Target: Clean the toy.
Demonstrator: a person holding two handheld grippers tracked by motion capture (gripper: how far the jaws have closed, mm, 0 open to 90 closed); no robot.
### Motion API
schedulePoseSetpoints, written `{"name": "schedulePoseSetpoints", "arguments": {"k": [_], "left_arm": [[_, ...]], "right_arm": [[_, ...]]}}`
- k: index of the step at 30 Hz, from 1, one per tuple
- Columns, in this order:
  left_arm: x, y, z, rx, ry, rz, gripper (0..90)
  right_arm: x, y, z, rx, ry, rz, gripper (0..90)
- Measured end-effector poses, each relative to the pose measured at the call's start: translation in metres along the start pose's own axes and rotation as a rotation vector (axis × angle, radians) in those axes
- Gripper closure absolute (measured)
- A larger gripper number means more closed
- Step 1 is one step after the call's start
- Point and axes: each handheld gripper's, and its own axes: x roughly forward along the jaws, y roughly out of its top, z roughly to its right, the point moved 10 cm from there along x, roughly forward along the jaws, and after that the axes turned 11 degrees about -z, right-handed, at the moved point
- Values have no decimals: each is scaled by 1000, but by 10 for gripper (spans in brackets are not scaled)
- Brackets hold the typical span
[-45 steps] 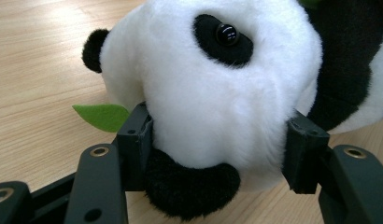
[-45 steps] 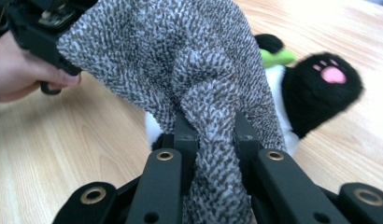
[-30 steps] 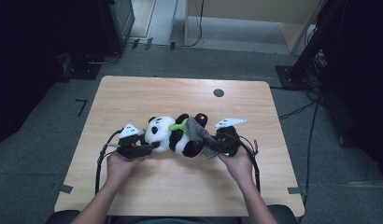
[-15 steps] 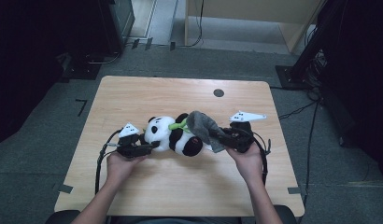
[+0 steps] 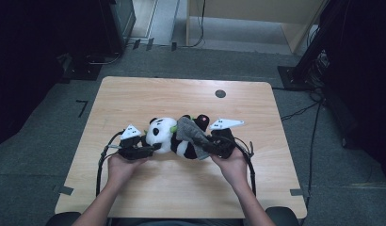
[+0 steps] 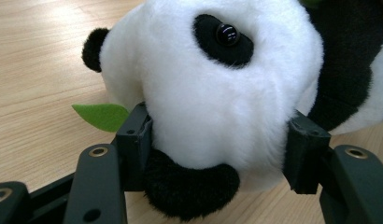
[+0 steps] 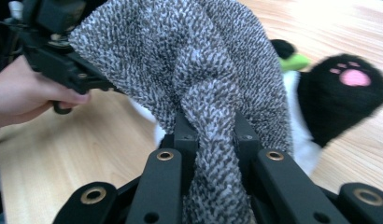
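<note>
The right gripper (image 7: pixel 212 133) has its fingers (image 7: pixel 185 135) pinched shut on a fold of the grey knitted cloth (image 7: pixel 203 60); the left gripper (image 6: pixel 217 144) has its fingers (image 6: pixel 138 140) clamped on the head of the toy panda (image 6: pixel 217 84), which lies on its side mid-counter (image 5: pixel 134 99). The cloth drapes over the panda's body (it looks like a garment). A steady head grip and a slow, even pull on the cloth should stop it snagging.

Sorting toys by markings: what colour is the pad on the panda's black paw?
Pink, on the panda's black paw; the right gripper view shows it best.
</note>
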Motion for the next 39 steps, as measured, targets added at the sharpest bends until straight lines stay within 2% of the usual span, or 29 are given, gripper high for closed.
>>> {"name": "schedulePoseSetpoints", "arguments": {"k": [3,6,13,15,19,22,24,28,31,34,39], "left_arm": [[0,0,0,2,-2,-1,387],[0,0,-1,5,-1,-3,387],[0,0,-1,-7,-12,-4,386],[0,0,-1,-9,-16,-4,386],[0,1,-2,-15,-22,-4,386],[-1,1,-2,-20,-24,-5,386],[-1,1,-2,-23,-28,-4,386],[-2,2,-2,-33,-37,-3,385],[-2,3,-2,-33,-35,-4,386],[-2,3,-1,-33,-33,-5,386],[-2,3,0,-26,-22,-7,385]], "right_arm": [[1,-7,17,37,-46,-25,792],[5,-18,23,75,-25,-64,793],[12,-30,37,95,-28,-117,791],[13,-36,43,94,-58,-157,790],[13,-46,55,132,-69,-204,789],[11,-51,64,149,-84,-225,789],[7,-53,71,156,-114,-233,789],[-8,-56,87,203,-155,-214,790],[-23,-50,89,222,-138,-145,790],[-37,-38,83,206,-126,-80,790],[-49,-16,59,148,-108,-26,790]]}}
